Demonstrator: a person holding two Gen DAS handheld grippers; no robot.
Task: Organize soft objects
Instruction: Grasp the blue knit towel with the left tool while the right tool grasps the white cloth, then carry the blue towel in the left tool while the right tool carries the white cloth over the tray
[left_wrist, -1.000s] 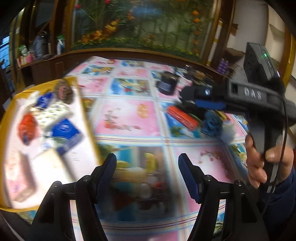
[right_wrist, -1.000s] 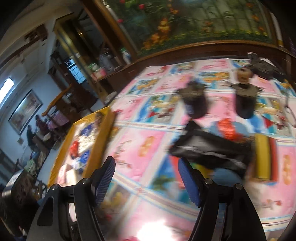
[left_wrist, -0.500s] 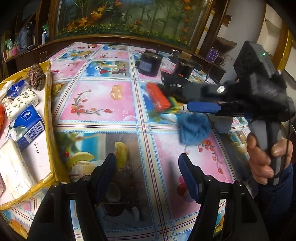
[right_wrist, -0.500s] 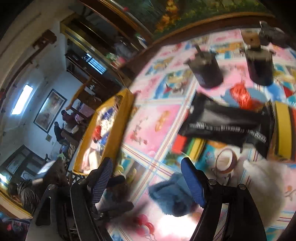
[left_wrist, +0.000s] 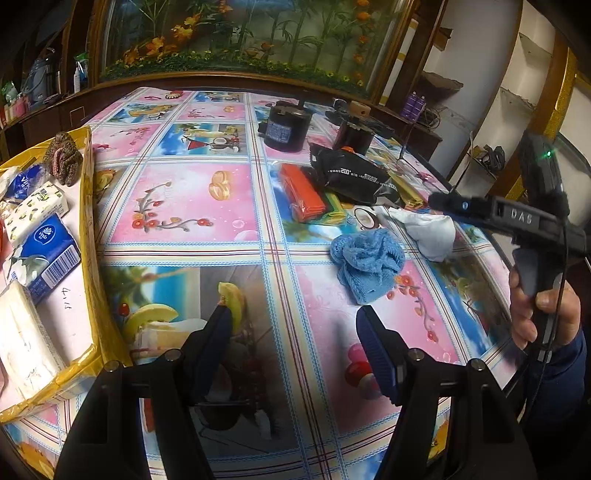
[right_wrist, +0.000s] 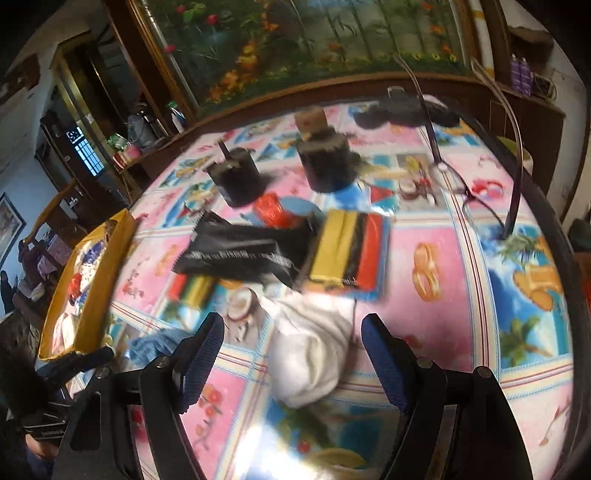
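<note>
A crumpled blue cloth (left_wrist: 367, 260) lies on the patterned tablecloth, just ahead and right of my open, empty left gripper (left_wrist: 295, 343). A white cloth bundle (left_wrist: 428, 230) lies beyond it; in the right wrist view the white cloth (right_wrist: 314, 347) sits between the fingers of my open right gripper (right_wrist: 291, 354). The blue cloth (right_wrist: 159, 341) shows there at the lower left. The yellow tray (left_wrist: 90, 229) at the left holds tissue packs and a brown soft toy (left_wrist: 62, 158).
A black packet (left_wrist: 354, 173), an orange pack (left_wrist: 301, 192) and striped cloths (right_wrist: 349, 254) lie mid-table. Two dark round containers (left_wrist: 284, 127) (right_wrist: 325, 162) stand behind them. Glasses (right_wrist: 465, 184) lie at the far right. A wooden ledge borders the table's far side.
The right gripper has swung right, away from the blue cloth and over the white cloth. The left gripper's view has steadied, with the blue cloth now lying still on the table.
</note>
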